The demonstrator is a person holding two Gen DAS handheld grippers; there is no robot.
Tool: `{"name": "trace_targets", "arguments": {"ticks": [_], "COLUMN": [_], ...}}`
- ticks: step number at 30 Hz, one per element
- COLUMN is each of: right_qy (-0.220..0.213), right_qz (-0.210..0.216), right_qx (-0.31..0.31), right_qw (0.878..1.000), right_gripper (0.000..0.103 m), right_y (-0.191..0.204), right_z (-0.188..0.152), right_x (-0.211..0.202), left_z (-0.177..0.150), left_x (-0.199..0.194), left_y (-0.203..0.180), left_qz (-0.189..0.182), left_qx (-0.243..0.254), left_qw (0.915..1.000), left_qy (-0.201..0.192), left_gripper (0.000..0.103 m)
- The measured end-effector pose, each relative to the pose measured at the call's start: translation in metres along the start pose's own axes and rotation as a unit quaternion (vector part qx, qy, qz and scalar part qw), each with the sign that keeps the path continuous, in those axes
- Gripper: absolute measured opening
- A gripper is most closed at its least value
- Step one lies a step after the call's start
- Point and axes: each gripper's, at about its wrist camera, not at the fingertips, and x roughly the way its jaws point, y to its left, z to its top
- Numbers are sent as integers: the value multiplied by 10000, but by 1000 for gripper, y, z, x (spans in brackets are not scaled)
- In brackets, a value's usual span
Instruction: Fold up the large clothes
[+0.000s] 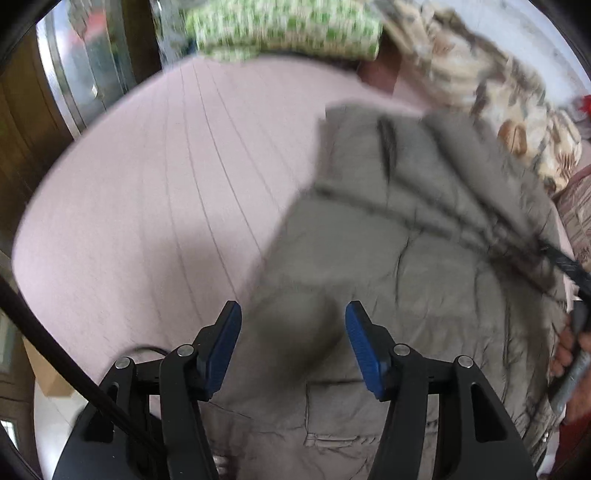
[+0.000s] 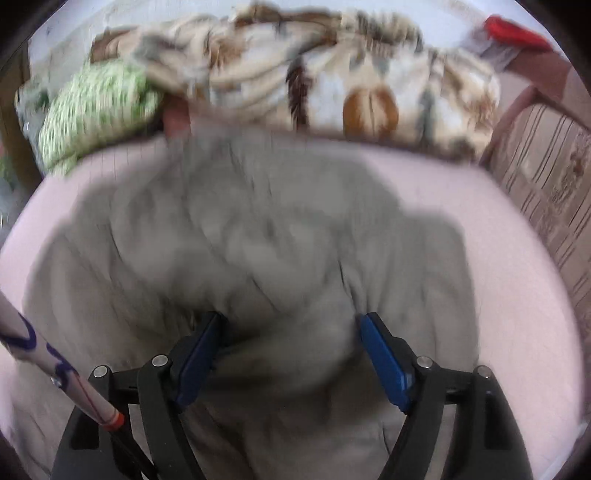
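A large grey quilted jacket [image 1: 406,229] lies crumpled on a pink bed sheet [image 1: 147,184]. It fills the middle of the right wrist view [image 2: 258,240], blurred by motion. My left gripper [image 1: 293,314] is open, with a bulge of grey fabric between its blue pads [image 1: 225,343]. My right gripper [image 2: 290,325] is open too, its blue pads [image 2: 384,358] on either side of a fold of the jacket. The other hand and its gripper handle [image 1: 572,354] show at the right edge of the left wrist view.
A green-and-white patterned cushion [image 1: 284,29] and a beige patterned blanket [image 2: 332,85] lie at the back of the bed. A striped headboard or chair [image 2: 546,192] stands at the right. A red item [image 2: 517,33] is at the far right. A wooden door [image 1: 22,122] is left.
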Motion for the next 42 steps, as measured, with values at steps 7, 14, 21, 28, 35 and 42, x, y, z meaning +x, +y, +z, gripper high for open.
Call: {"name": "trace_targets", "arguments": {"ticks": [7, 14, 21, 28, 35, 42], "right_qy": [-470, -48, 312, 488, 662, 673], "right_qz": [23, -118, -288, 81, 899, 1133], "right_qx": [47, 829, 1634, 2046, 2454, 2526], "right_qw": [9989, 9965, 9857, 9776, 9630, 9585], "right_gripper": [83, 83, 84, 86, 86, 86], "right_y": [-33, -118, -190, -212, -208, -202], "right_z": [-38, -96, -147, -174, -200, -215], "right_x": [-73, -104, -115, -111, -102, -110], "left_z": [-17, -28, -18, -17, -41, -66], "left_x": [11, -16, -17, 23, 9, 0], "left_y": [3, 23, 47, 61, 57, 77], "left_qz": [210, -205, -36, -1123, -1631, -2139], "left_qx": [131, 50, -226, -541, -368, -866], "left_qw": [9993, 9994, 9997, 9889, 9820, 9671], "left_qy": [289, 283, 98, 807, 883, 1070], "left_gripper": [58, 53, 53, 64, 64, 66]}}
